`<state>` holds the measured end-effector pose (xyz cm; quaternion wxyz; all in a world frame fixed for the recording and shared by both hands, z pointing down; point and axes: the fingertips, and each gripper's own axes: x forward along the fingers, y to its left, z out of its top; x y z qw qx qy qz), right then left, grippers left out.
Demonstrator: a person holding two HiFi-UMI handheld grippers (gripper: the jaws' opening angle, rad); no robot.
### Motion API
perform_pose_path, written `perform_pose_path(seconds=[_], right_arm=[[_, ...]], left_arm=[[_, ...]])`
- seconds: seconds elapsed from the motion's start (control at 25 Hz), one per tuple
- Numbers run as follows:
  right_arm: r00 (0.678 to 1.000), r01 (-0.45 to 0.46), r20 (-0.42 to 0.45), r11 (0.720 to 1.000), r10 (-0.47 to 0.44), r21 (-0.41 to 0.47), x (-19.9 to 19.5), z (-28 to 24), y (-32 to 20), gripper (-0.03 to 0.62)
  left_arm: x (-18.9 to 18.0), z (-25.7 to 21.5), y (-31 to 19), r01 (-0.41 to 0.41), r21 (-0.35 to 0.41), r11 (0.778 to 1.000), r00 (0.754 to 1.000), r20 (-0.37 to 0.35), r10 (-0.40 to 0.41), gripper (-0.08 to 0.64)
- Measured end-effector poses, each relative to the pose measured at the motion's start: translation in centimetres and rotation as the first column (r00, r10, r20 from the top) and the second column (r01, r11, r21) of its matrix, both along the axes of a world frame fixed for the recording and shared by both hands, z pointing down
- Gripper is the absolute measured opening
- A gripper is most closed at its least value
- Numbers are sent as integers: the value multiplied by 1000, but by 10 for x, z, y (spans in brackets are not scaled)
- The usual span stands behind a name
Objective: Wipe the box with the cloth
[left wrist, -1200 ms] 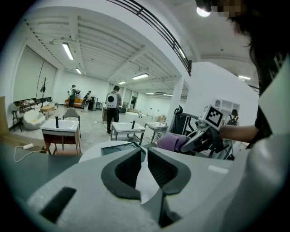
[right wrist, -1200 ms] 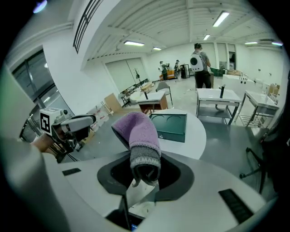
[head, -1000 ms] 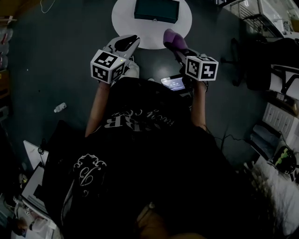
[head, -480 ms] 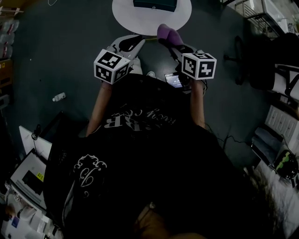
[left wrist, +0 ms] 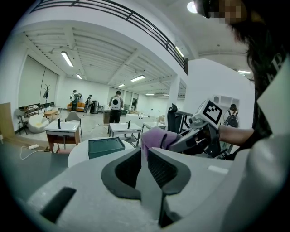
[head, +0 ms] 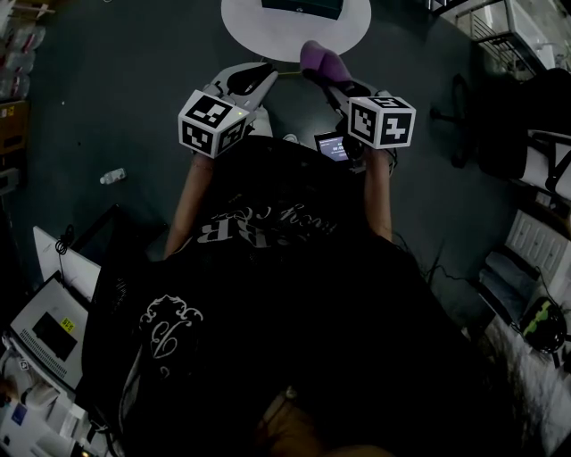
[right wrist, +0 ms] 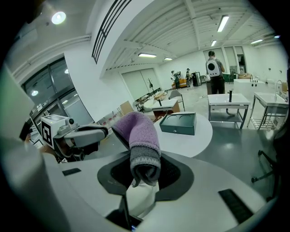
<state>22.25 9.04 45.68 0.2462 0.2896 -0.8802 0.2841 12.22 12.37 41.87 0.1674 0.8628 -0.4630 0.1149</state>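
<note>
Head view: box at worktop's far side cut off by top edge, worktop's far rim too. Lower end of cloth hidden betw. right gripper's 2 jaws.

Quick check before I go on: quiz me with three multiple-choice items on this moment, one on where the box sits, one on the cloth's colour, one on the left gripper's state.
1. Where is the box?
A. on the floor
B. on the round white table
C. on a chair

2. What colour is most of the cloth?
A. purple
B. yellow
C. red

3. How do the jaws of the left gripper stand?
A. wide apart
B. shut on the cloth
C. together, with nothing between them

Answers:
1 B: the box lies flat on the tabletop, ahead of both grippers.
2 A: it is purple with a grey band, clamped in the right gripper.
3 C: the left gripper view shows the jaws meeting, with the cloth beyond them.
</note>
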Motion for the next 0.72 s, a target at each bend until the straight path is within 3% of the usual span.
perform_pose_path(seconds=[0.72], right_arm=[[995,-95,4,995,95,33,36,-9,-12,101]], left_arm=[[7,-3,-1,-23,15,1000,999,33,23,40]])
